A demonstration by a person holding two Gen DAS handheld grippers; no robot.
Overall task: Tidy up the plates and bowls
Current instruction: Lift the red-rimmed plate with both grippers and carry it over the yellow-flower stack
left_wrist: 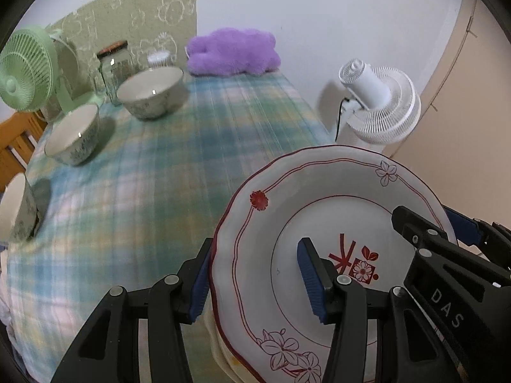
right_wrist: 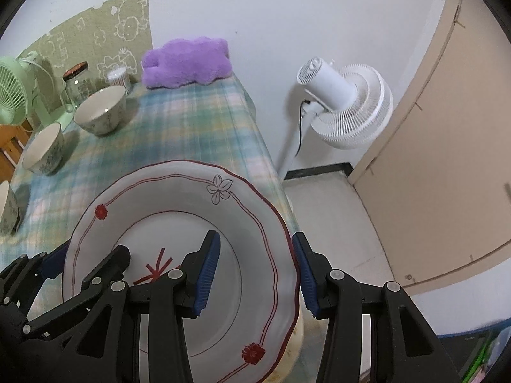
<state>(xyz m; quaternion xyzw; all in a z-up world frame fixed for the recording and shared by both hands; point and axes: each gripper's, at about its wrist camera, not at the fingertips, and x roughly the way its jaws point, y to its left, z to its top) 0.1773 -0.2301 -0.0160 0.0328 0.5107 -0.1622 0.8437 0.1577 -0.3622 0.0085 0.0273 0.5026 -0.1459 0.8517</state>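
Note:
A white plate with red rim lines and flower prints lies at the near right edge of the checked table; it also shows in the right wrist view. My left gripper is open, its jaws straddling the plate's left rim. My right gripper is open, its jaws straddling the plate's right rim. A cream plate edge peeks from underneath. Three patterned bowls stand on the left: a large one, a middle one and a near one.
At the table's back stand a green fan, a glass jar and a purple plush cushion. A white floor fan stands right of the table, by a beige door. A wooden chair is at the left.

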